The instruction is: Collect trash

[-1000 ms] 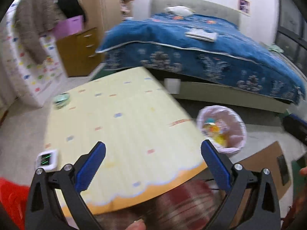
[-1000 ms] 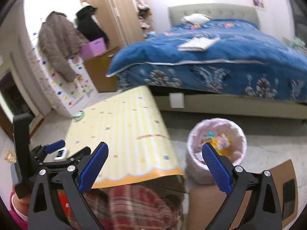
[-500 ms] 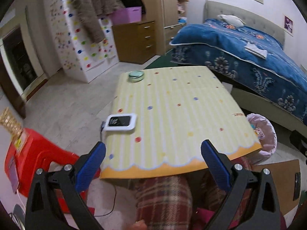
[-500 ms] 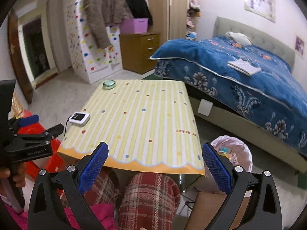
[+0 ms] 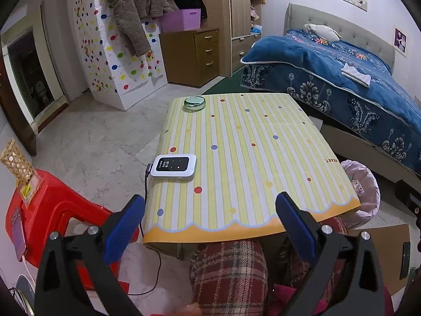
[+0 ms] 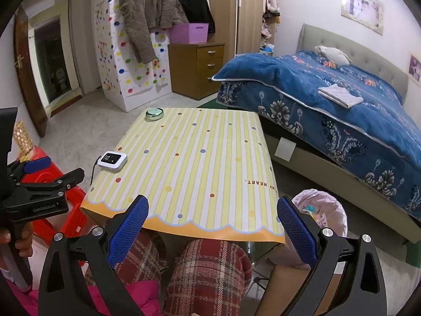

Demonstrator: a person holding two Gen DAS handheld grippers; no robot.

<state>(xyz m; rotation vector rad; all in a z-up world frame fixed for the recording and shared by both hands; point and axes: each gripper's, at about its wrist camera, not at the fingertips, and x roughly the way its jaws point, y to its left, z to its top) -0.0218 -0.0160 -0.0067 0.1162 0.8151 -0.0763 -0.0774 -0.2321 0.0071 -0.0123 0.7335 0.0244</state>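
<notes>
A bin lined with a pink bag [image 6: 322, 218] stands on the floor right of the yellow striped table [image 6: 200, 173]; colourful wrappers lie inside it. The left wrist view shows the same bin [image 5: 364, 192] at the table's right corner. My left gripper [image 5: 210, 226] hangs open over the table's near edge with nothing between its blue pads. My right gripper [image 6: 211, 227] is likewise open and holds nothing, above the near edge. The left gripper [image 6: 50, 171] also appears at the far left of the right wrist view. No loose trash shows on the table.
A white device with a cable [image 5: 175, 166] and a round green tin [image 5: 194, 103] lie on the table. A red plastic stool [image 5: 47, 210] stands at the left, a blue bed [image 6: 342, 100] at the right, cardboard [image 5: 394, 252] on the floor. Plaid-clad knees [image 6: 205, 271] sit under the table.
Both views swung left, from the bin and bed to the whole tabletop. The grippers stayed open throughout. The bin now sits at the right edge of each view.
</notes>
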